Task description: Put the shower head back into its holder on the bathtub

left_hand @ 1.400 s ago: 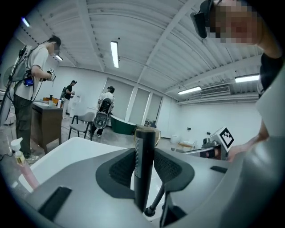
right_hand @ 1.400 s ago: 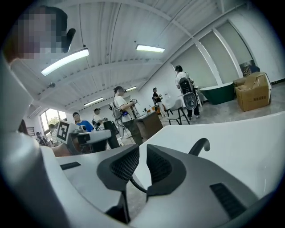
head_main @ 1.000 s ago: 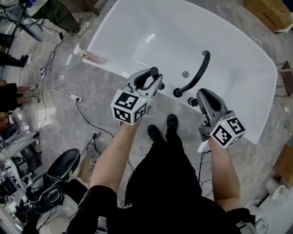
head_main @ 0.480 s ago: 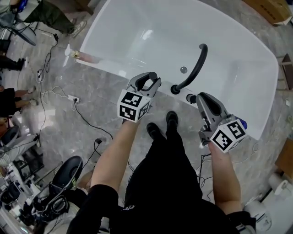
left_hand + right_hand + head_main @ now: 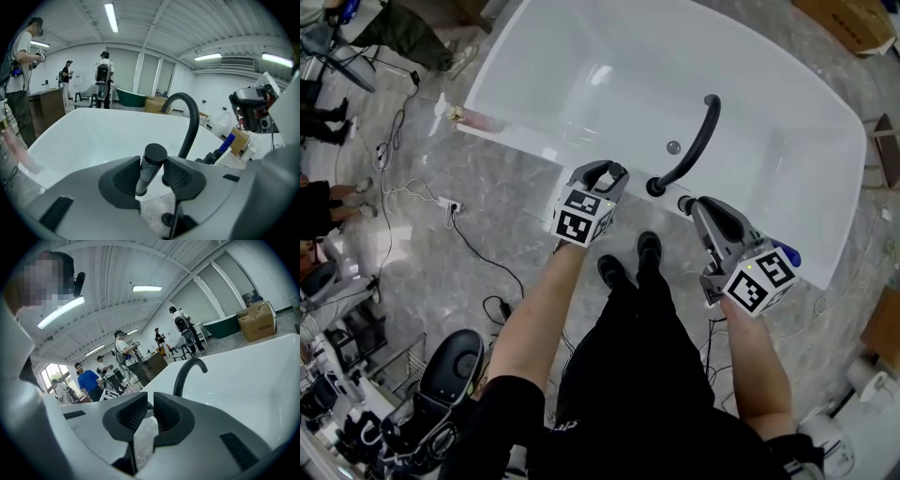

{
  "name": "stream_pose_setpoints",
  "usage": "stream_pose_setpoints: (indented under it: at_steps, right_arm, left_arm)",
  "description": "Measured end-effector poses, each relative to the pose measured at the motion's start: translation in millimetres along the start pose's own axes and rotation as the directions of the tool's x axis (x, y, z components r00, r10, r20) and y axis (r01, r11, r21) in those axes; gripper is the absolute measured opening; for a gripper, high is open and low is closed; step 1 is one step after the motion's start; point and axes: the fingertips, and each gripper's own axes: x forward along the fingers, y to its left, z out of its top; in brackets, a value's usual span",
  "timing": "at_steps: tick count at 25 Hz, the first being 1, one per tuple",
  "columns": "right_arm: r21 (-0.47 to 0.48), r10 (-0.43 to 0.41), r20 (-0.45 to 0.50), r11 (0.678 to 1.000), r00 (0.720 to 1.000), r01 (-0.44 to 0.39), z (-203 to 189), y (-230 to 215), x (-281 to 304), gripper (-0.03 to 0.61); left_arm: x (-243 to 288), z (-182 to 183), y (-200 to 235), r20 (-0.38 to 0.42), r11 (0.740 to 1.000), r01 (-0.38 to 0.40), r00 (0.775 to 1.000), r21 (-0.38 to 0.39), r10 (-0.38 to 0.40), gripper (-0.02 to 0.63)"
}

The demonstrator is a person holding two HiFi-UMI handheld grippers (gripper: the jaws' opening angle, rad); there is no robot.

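The black, cylindrical shower head stands nearly upright between the pads of my left gripper, its lower end down at the rim of the white bathtub. The jaws are opening, and the pads sit close beside the handle without squeezing it. From the head view, the left gripper is at the tub's near rim, just left of the base of the black faucet spout. My right gripper hovers by the faucet knobs; its pads leave only a thin slit, with nothing between them.
A drain is set in the tub floor. A blue bottle stands on the rim at the right. Cables and a power strip lie on the marble floor at the left. An office chair is behind me, and people stand beyond the tub.
My left gripper has sunk toward the tub's near rim with the shower head between its jaws. The right gripper has stayed almost in place.
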Motion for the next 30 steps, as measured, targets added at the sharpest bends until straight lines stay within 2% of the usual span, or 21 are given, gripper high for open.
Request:
stream_pose_setpoints:
  at_steps: [3, 8, 12, 16, 20, 23, 30]
  right_arm:
    - [-0.008, 0.013, -0.013, 1.0, 1.0, -0.013, 6, 6, 1, 0.054]
    - [-0.029, 0.038, -0.011, 0.999, 0.999, -0.039, 24, 19, 0, 0.052]
    - [-0.068, 0.049, -0.008, 0.996, 0.999, -0.049, 51, 42, -3, 0.055]
    - [-0.123, 0.099, 0.003, 0.988, 0.995, -0.098, 84, 69, -8, 0.06]
    - [-0.187, 0.173, 0.006, 0.968, 0.985, -0.169, 114, 89, -10, 0.049]
    - [-0.226, 0.199, 0.008, 0.955, 0.98, -0.192, 136, 103, -16, 0.015]
    - [-0.361, 0.292, 0.04, 0.896, 0.956, -0.259, 172, 131, -24, 0.014]
  left_arm:
    - [-1, -2, 1, -0.005, 1.0, -0.005, 1.0, -0.016, 0.005, 0.167]
    - [-20, 18, 2, 0.026, 1.0, -0.026, 0.999, -0.016, 0.026, 0.197]
    - [-61, 51, -2, 0.082, 0.998, -0.062, 0.995, -0.004, 0.062, 0.202]
    - [-112, 89, -12, 0.145, 0.995, -0.099, 0.984, -0.014, 0.1, 0.201]
    - [-156, 121, -22, 0.202, 0.988, -0.153, 0.967, -0.035, 0.157, 0.194]
    - [-187, 139, -27, 0.235, 0.978, -0.202, 0.949, -0.059, 0.21, 0.184]
    - [-255, 172, -21, 0.338, 0.946, -0.295, 0.884, -0.131, 0.323, 0.163]
